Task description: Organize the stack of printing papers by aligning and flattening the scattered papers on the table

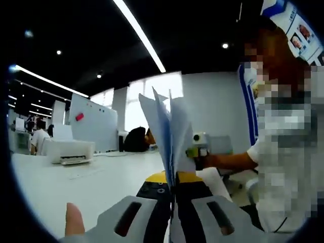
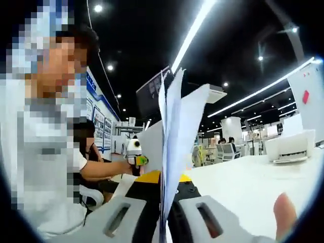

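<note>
In the left gripper view the left gripper (image 1: 172, 202) has its jaws closed on the upright papers (image 1: 169, 134) above the tabletop (image 1: 76, 187), thin, limp sheets fanning apart; in the right gripper view the right gripper (image 2: 163, 212) likewise pinches them edge-on, so gripping low near the edge seems best.

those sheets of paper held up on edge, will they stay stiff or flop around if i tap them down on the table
Probably floppy: the papers fan apart at their top edges, and in the right gripper view one sheet bends away from the rest. They look light and thin, so they would likely buckle rather than stand. Both grippers appear shut on them, edge-on.
</note>
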### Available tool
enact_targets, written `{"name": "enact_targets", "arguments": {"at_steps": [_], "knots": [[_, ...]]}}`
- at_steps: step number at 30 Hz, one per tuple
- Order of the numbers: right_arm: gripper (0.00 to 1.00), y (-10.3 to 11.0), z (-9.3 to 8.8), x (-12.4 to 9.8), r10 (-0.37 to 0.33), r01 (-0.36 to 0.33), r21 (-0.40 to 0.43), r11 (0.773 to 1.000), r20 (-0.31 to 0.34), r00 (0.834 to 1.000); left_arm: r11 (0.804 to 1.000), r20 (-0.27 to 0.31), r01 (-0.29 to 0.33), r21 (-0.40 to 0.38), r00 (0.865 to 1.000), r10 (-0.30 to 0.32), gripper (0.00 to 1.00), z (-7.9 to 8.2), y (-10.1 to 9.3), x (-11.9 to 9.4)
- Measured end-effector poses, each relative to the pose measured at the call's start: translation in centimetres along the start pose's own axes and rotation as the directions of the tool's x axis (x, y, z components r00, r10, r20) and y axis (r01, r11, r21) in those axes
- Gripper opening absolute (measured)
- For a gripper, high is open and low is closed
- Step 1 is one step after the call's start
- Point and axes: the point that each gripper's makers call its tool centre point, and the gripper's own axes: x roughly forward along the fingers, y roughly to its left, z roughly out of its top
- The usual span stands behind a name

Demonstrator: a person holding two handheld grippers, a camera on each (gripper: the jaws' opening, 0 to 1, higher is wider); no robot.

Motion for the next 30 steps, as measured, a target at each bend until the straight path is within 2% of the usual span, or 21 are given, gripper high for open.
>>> {"name": "enact_targets", "arguments": {"at_steps": [1,2,3,4,5,6,11,12,14,17,18,20,21,22,23,24,25,26,27,28,30], "knots": [[0.00,0.1,0.2,-0.1,-0.001,0.001,0.018,1.000,0.020,1.000,1.000,0.014,-0.009,-0.006,1.000,0.009,0.10,0.3,0.0,-0.1],[0.11,0.2,-0.4,-0.4,0.001,-0.001,0.053,0.999,0.003,1.000,1.000,0.010,-0.007,-0.015,1.000,0.007,0.12,0.3,-0.1,-0.2],[0.15,0.2,-1.4,-0.7,-0.001,0.003,0.076,0.997,-0.031,1.000,0.999,-0.010,-0.002,-0.047,1.000,0.001,0.12,-0.7,-0.4,-0.3],[0.07,0.1,-2.2,-0.9,-0.009,0.013,0.065,0.998,-0.059,0.998,0.999,-0.039,-0.002,-0.046,0.999,0.001,0.06,-1.5,-0.5,-0.4],[0.00,-0.2,-2.9,-1.0,-0.019,0.020,0.007,1.000,-0.068,0.998,0.998,-0.069,-0.001,-0.059,0.998,-0.003,0.06,-2.5,-0.7,-0.3],[0.00,-0.1,-2.6,-1.0,-0.017,0.018,0.029,0.999,-0.044,0.999,0.998,-0.032,-0.004,-0.056,0.999,0.002,0.06,-2.1,-0.9,-0.1],[0.00,-0.2,-2.3,-0.7,-0.008,0.011,0.067,0.998,-0.053,0.999,0.998,-0.039,0.002,-0.057,0.999,-0.004,0.06,-1.8,-0.9,-0.1],[0.00,-0.4,-2.2,-0.6,-0.022,0.027,0.097,0.995,-0.058,0.998,0.997,-0.041,0.000,-0.074,0.999,-0.003,0.06,-1.7,-0.6,-0.3],[0.00,-0.4,-1.9,-0.3,-0.020,0.025,0.095,0.995,-0.060,0.998,0.995,-0.025,-0.011,-0.097,1.000,0.008,0.06,-1.2,-0.2,-0.3],[0.00,-1.7,-1.5,0.1,-0.089,0.100,0.125,0.987,-0.096,0.991,0.969,-0.033,-0.090,-0.232,0.996,0.085,0.06,-1.0,1.4,-0.1],[0.00,-2.6,-1.7,0.2,-0.153,0.172,0.160,0.972,-0.126,0.980,0.955,-0.037,-0.130,-0.266,0.992,0.124,0.06,-1.0,2.1,-0.1],[0.00,-2.9,-1.6,0.5,-0.165,0.188,0.165,0.968,-0.146,0.975,0.937,-0.072,-0.182,-0.297,0.983,0.168,0.06,-1.2,2.9,0.0],[0.00,-3.7,-1.7,0.6,-0.217,0.249,0.197,0.948,-0.171,0.961,0.927,-0.082,-0.197,-0.320,0.980,0.180,0.06,-1.2,3.1,0.0],[0.00,-3.7,-1.7,0.6,-0.220,0.259,0.227,0.939,-0.182,0.958,0.916,-0.092,-0.184,-0.356,0.983,0.161,0.06,-1.1,2.8,0.3],[0.00,-4.1,-1.8,0.6,-0.228,0.282,0.292,0.914,-0.204,0.952,0.914,-0.094,-0.187,-0.361,0.982,0.163,0.06,-0.9,2.9,0.4],[0.00,-4.8,-1.7,0.5,-0.258,0.321,0.366,0.873,-0.212,0.943,0.897,-0.099,-0.218,-0.385,0.976,0.194,0.06,-0.6,3.5,0.5],[0.00,-4.8,-1.2,0.7,-0.239,0.299,0.438,0.848,-0.187,0.953,0.871,-0.081,-0.181,-0.457,0.983,0.163,0.06,0.1,3.3,0.9],[0.00,-5.1,-1.1,0.7,-0.241,0.298,0.502,0.812,-0.177,0.954,0.829,-0.079,-0.185,-0.528,0.982,0.169,0.06,0.4,3.7,1.0],[0.00,-5.0,-0.8,0.7,-0.214,0.266,0.631,0.729,-0.159,0.964,0.776,-0.106,-0.224,-0.589,0.974,0.201,0.06,0.2,4.5,0.9],[0.00,-4.9,-0.6,0.7,-0.188,0.231,0.674,0.702,-0.138,0.973,0.768,-0.107,-0.214,-0.604,0.976,0.188,0.06,0.2,4.5,1.1],[0.00,-5.7,-1.7,0.2,-0.217,0.283,0.715,0.639,-0.185,0.958,0.730,-0.142,-0.231,-0.643,0.973,0.183,0.06,-0.5,4.5,1.3]]}}
